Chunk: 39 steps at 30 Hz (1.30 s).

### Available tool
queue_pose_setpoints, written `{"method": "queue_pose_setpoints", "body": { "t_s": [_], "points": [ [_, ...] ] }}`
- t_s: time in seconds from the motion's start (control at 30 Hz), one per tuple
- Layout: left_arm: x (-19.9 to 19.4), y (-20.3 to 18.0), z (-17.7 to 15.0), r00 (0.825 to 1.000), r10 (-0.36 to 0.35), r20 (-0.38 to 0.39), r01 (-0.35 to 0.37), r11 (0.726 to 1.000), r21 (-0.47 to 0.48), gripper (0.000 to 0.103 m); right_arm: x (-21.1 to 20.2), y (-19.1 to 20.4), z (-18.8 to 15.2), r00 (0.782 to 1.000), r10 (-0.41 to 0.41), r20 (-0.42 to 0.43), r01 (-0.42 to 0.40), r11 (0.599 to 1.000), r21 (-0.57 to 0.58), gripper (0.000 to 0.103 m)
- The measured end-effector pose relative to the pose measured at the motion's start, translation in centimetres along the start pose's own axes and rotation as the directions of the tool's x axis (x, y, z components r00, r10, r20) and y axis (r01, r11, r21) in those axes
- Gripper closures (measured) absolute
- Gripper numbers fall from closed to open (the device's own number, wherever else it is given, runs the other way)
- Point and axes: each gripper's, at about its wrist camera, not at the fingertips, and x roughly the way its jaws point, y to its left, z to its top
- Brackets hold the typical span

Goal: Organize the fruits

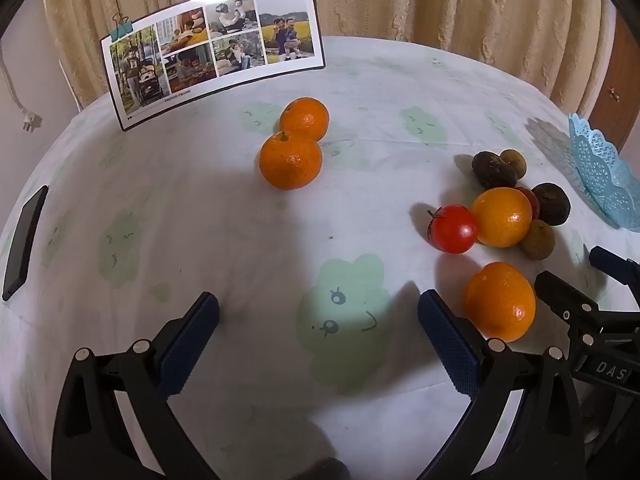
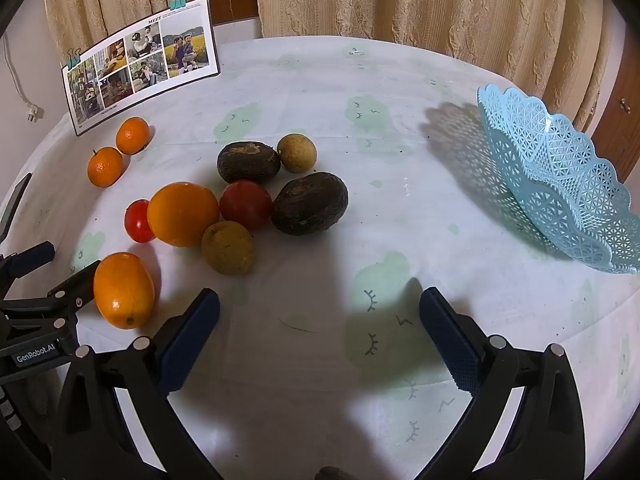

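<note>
Left tool (image 1: 319, 308) and right tool (image 2: 320, 306) both gape wide, holding nothing above the tablecloth (image 2: 400, 208).

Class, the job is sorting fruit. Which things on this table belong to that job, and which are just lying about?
Belongs to the job:
round orange citrus fruits
small red tomatoes
dark brown oval fruits
small tan round fruits
light blue plastic lattice basket

Just lying about:
clipped photo collage card
black phone

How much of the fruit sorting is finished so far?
Nothing looks done yet: the blue basket shows no fruit inside. Nothing is in hand: the left gripper and right gripper hover open. Left: every fruit on the tablecloth, including the two oranges by the photo board.
</note>
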Motion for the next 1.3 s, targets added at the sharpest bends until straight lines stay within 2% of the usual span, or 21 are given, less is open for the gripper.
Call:
{"method": "queue_pose_setpoints", "body": {
  "t_s": [0.27,0.43,1.3],
  "points": [
    [-0.1,-0.1,-0.1,1.000,-0.007,0.000,0.007,1.000,0.011,0.005,0.0,0.0,0.0,1.000,0.000,-0.003,0.000,1.000,-0.005,0.002],
    [-0.2,1.2,-0.2,1.000,-0.009,0.000,0.009,1.000,0.013,0.005,0.0,0.0,0.0,1.000,0.001,-0.002,-0.001,1.000,-0.004,0.002],
    [-0.2,0.3,-0.1,1.000,0.000,-0.004,0.000,1.000,-0.003,0.005,0.0,0.0,0.1,1.000,0.002,-0.006,-0.002,1.000,-0.006,0.002]
  ]
}}
